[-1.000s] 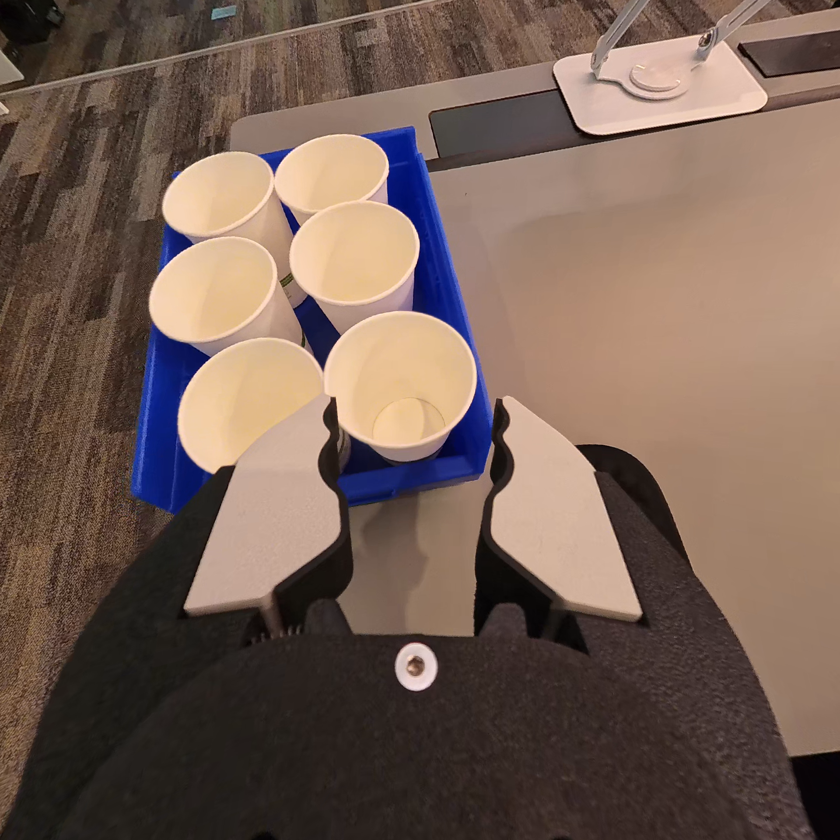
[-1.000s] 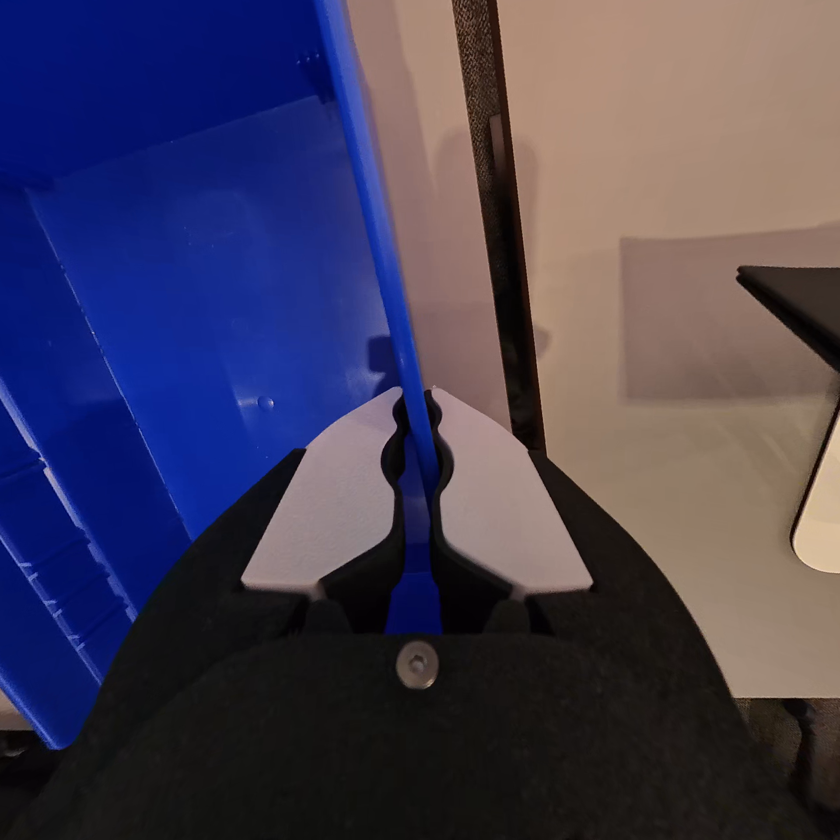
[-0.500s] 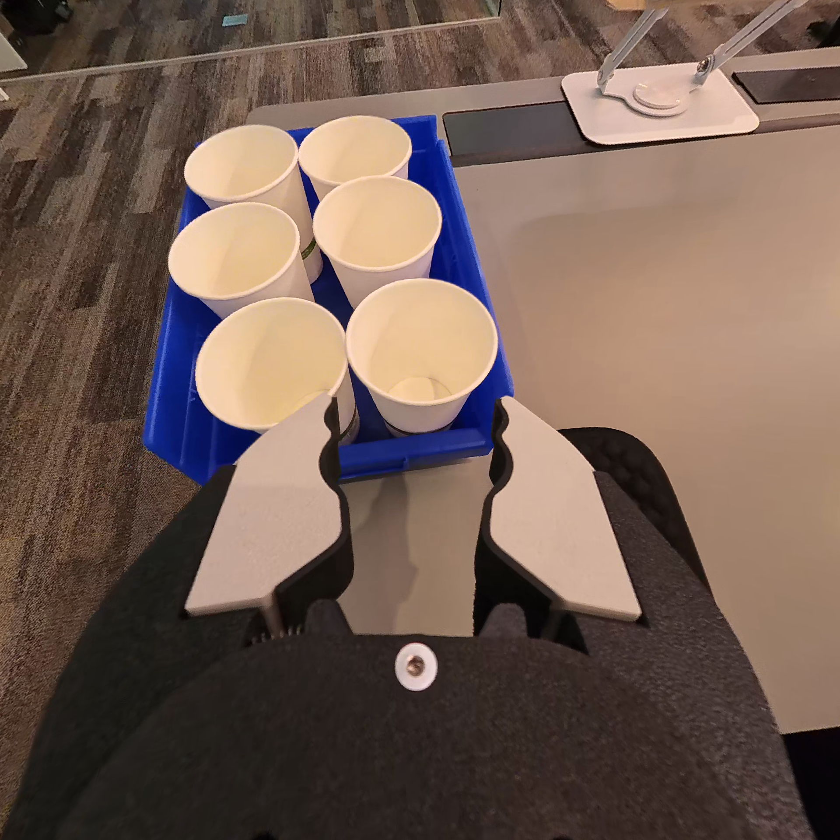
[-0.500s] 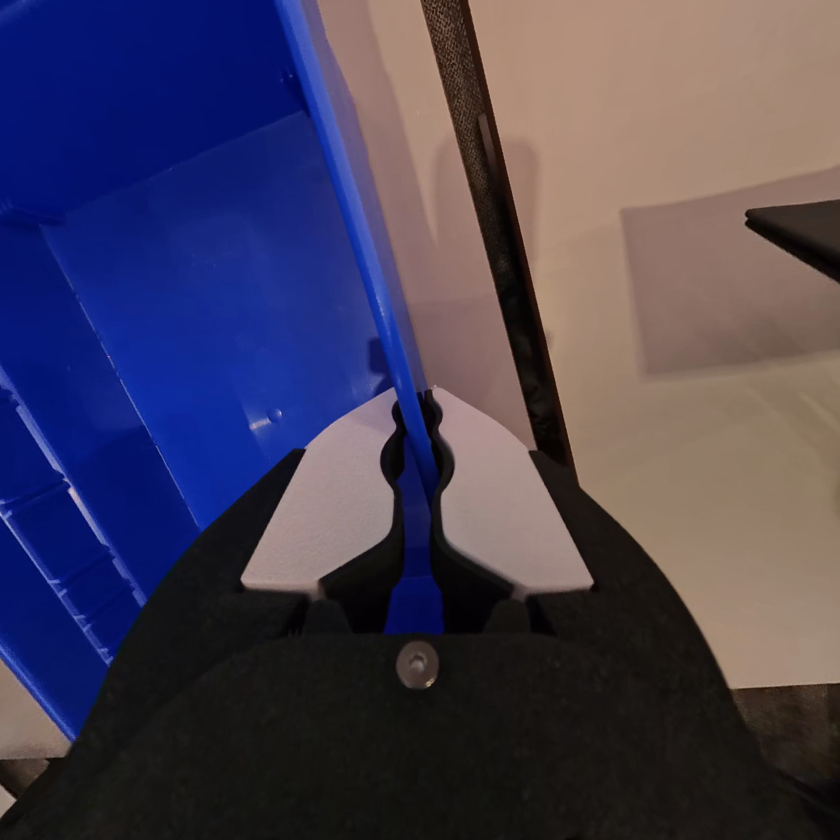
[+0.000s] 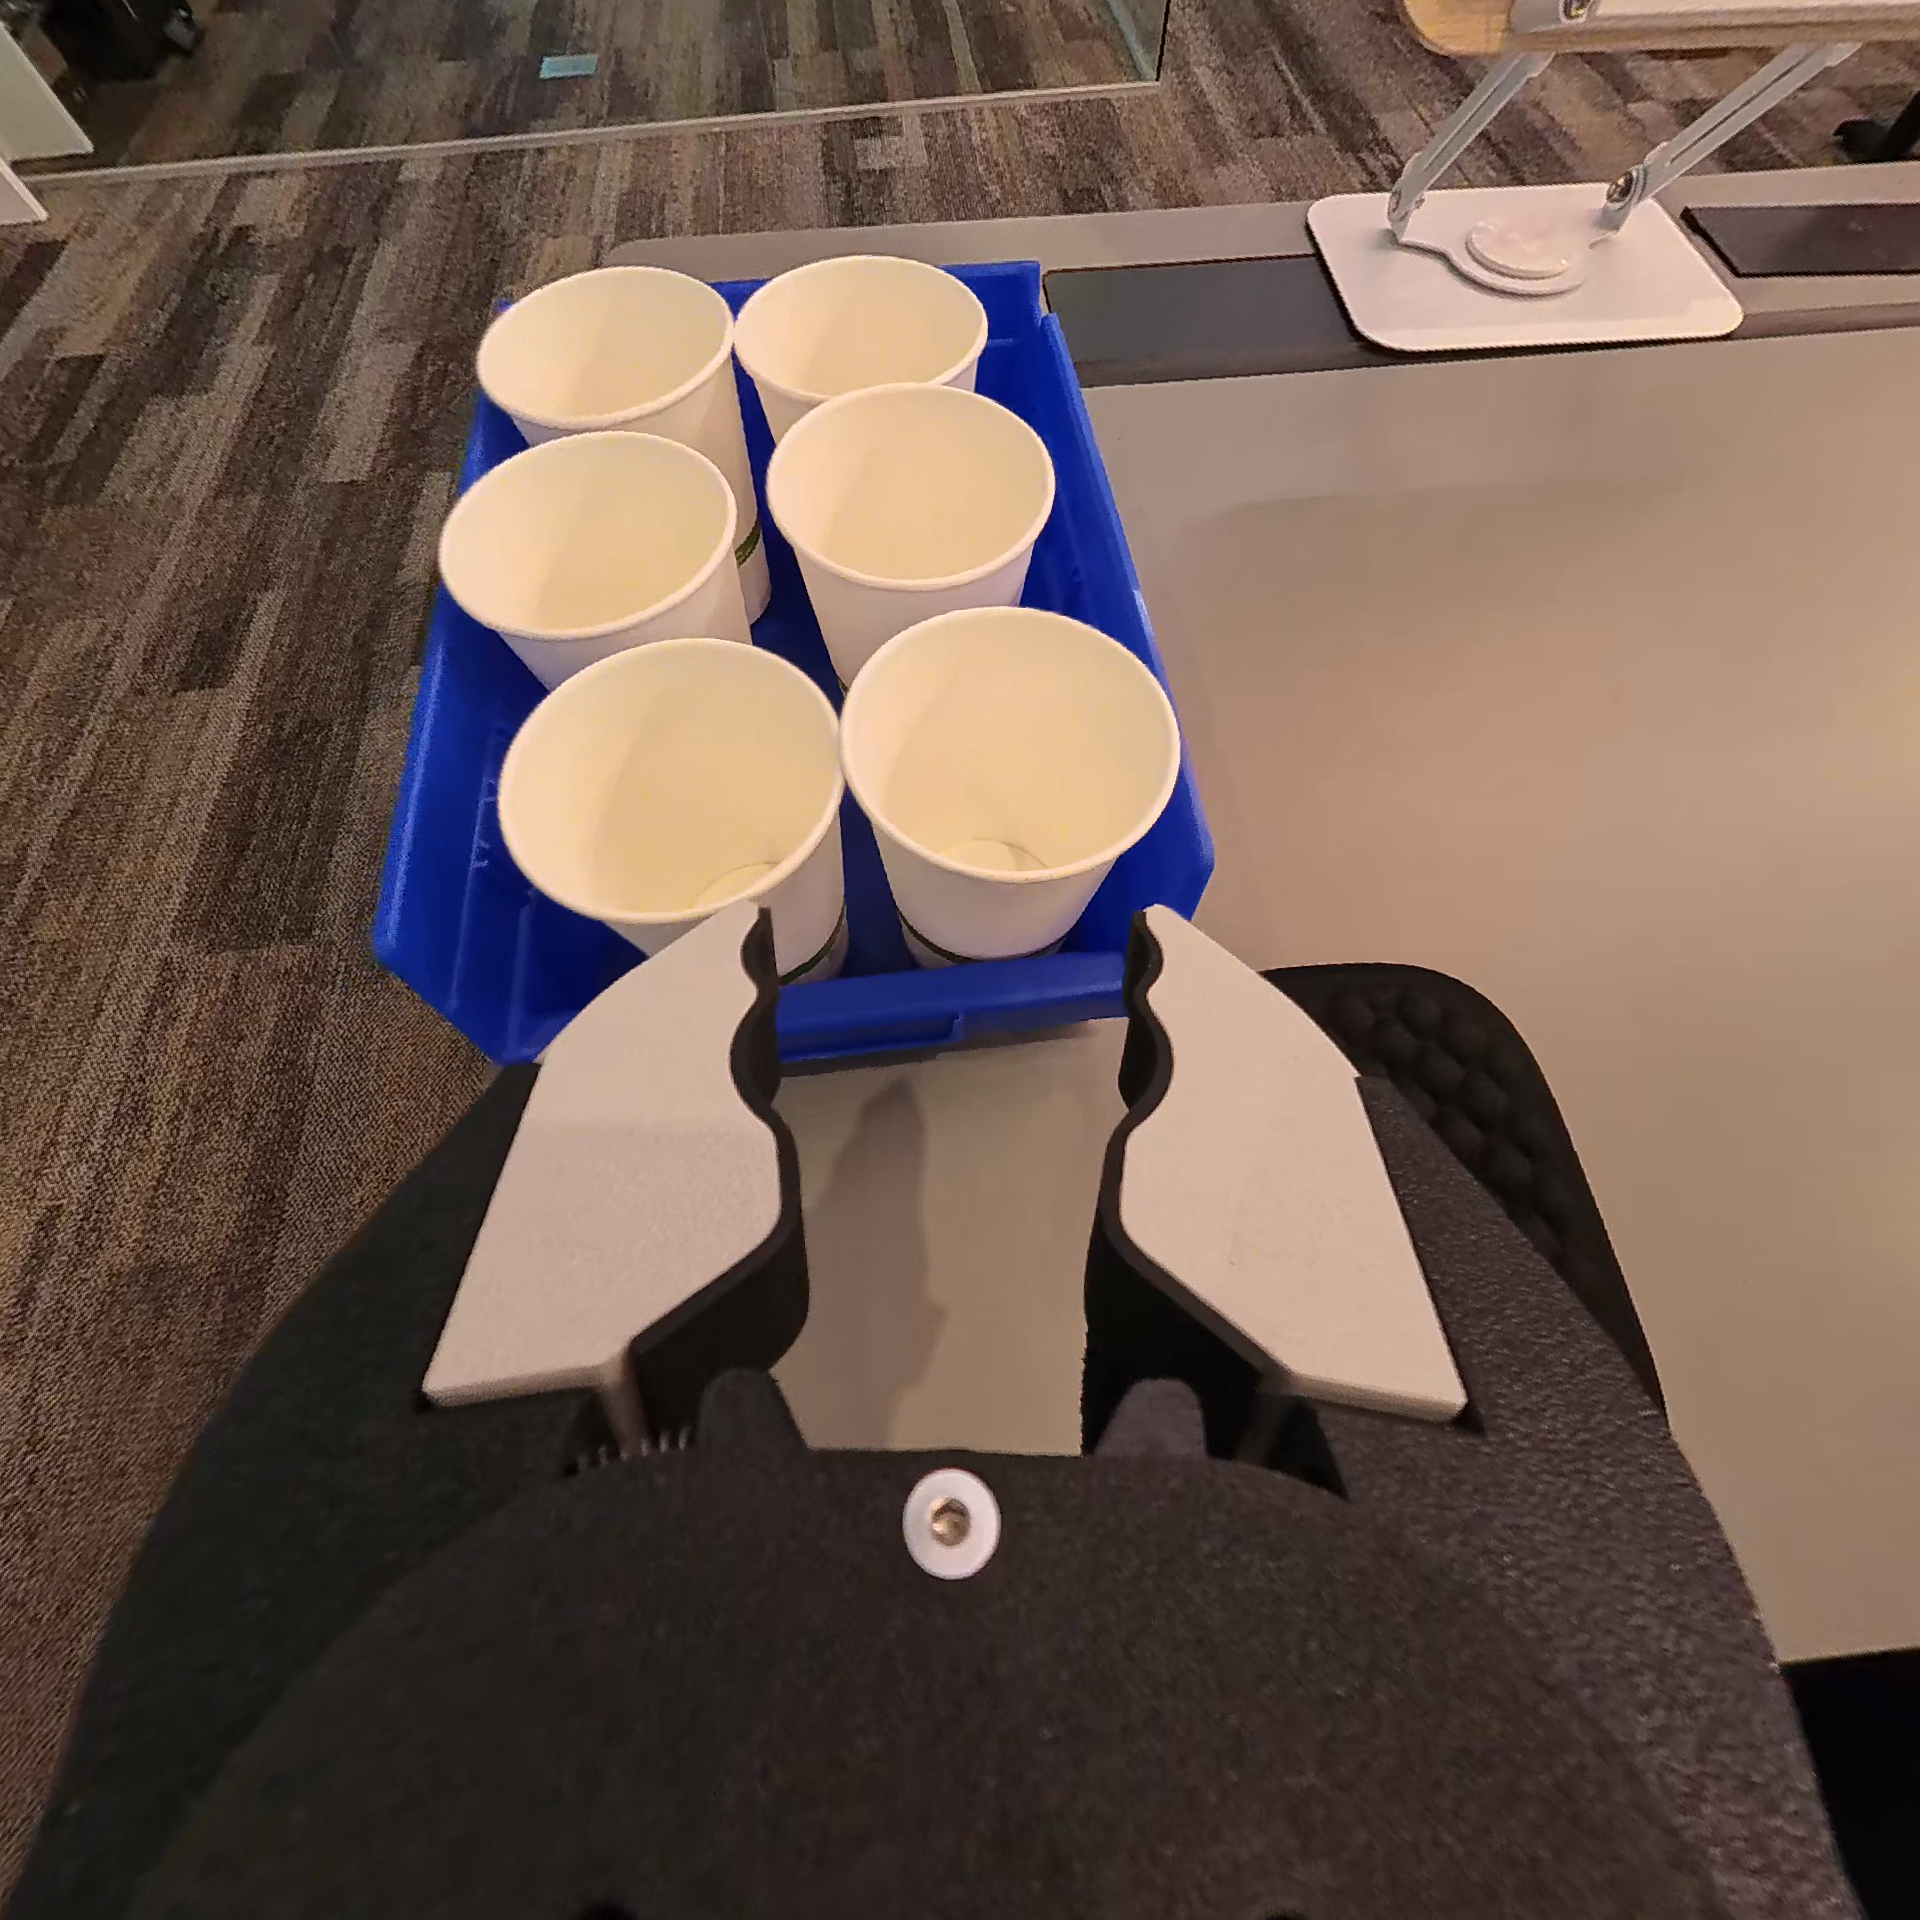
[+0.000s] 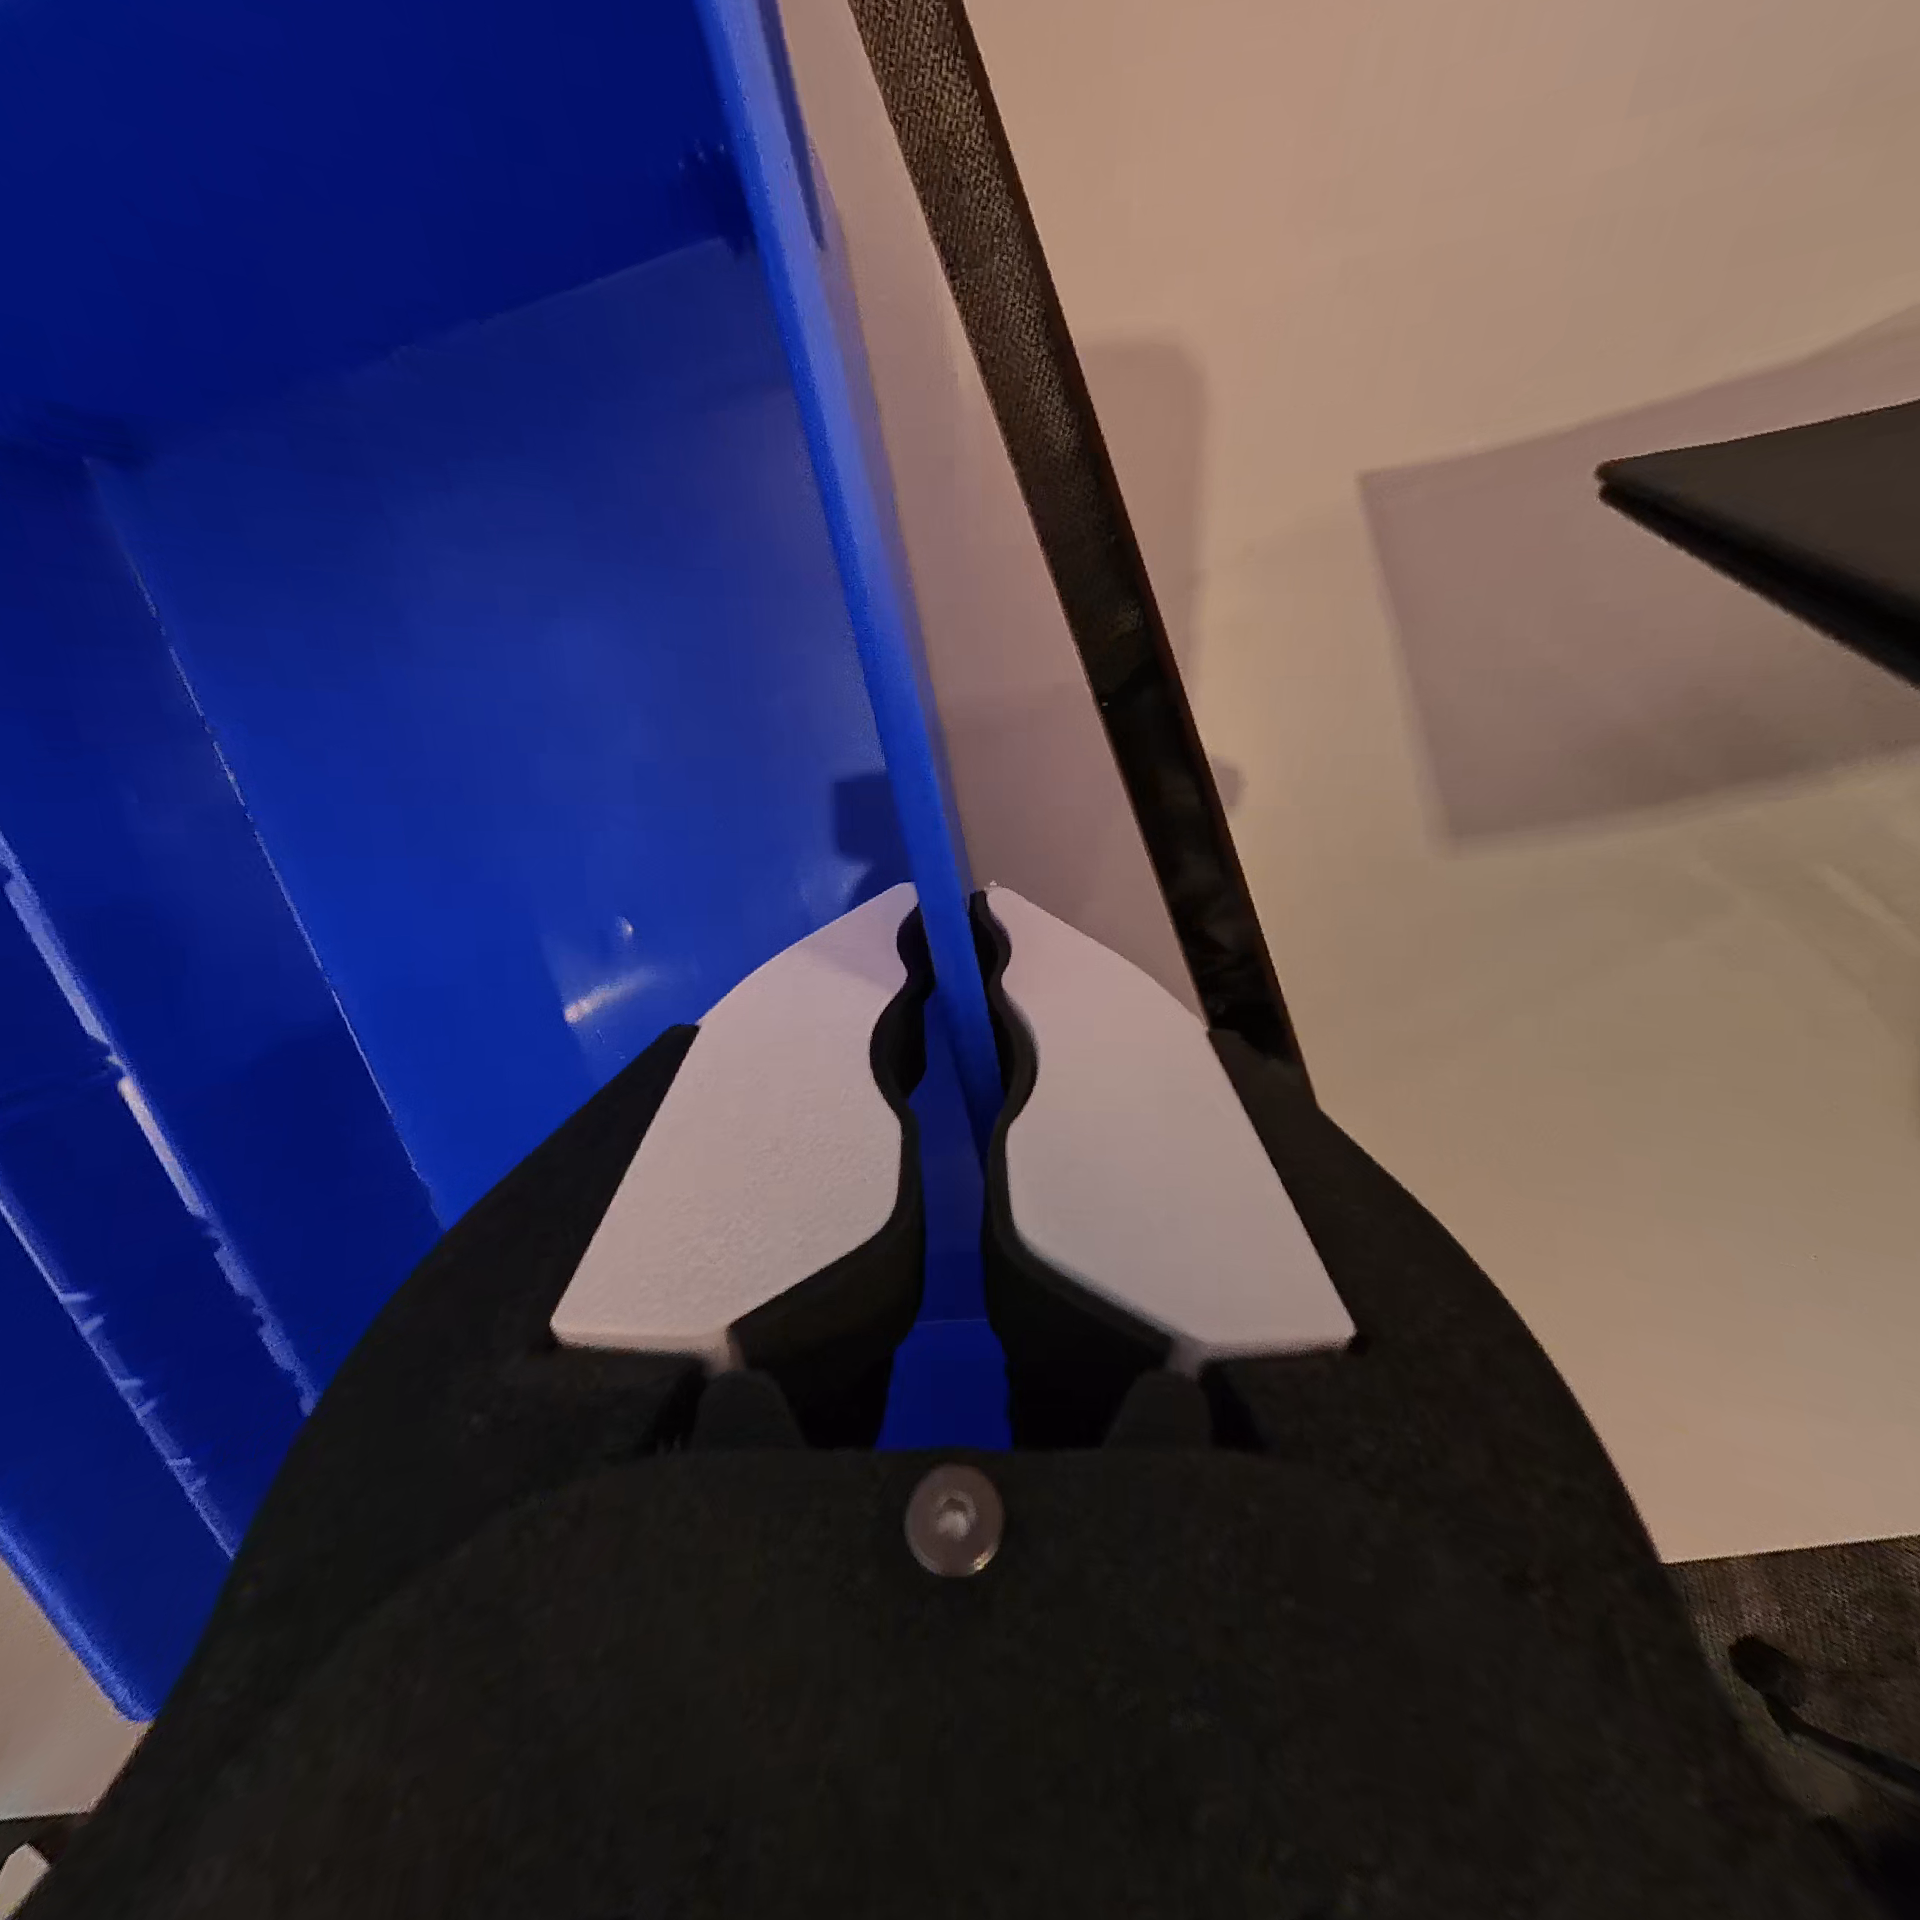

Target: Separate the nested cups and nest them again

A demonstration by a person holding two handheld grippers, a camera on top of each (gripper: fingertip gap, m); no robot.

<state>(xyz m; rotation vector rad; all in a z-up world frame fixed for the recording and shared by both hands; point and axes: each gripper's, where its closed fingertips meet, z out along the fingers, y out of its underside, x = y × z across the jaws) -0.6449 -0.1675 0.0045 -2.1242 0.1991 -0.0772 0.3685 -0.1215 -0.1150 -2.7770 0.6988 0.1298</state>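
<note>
Office suggested: patterned carpet tiles (image 5: 208,520) laid across floor, pale grey worktop (image 5: 1507,727) fitted with monitor-arm base plate (image 5: 1527,275), glass partition (image 5: 623,62) seen at far edge.

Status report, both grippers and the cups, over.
Left gripper open, empty, short of blue bin. Six cups upright in it. Right gripper shut on empty bin wall. Nothing in the way.

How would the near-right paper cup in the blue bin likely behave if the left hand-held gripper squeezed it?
The near-right paper cup looks thin-walled and empty, so probably light and easily crushed. It tapers to a narrow base, so it may tip. Standing tight against its neighbours in the blue bin, lifting it might jostle them.
</note>
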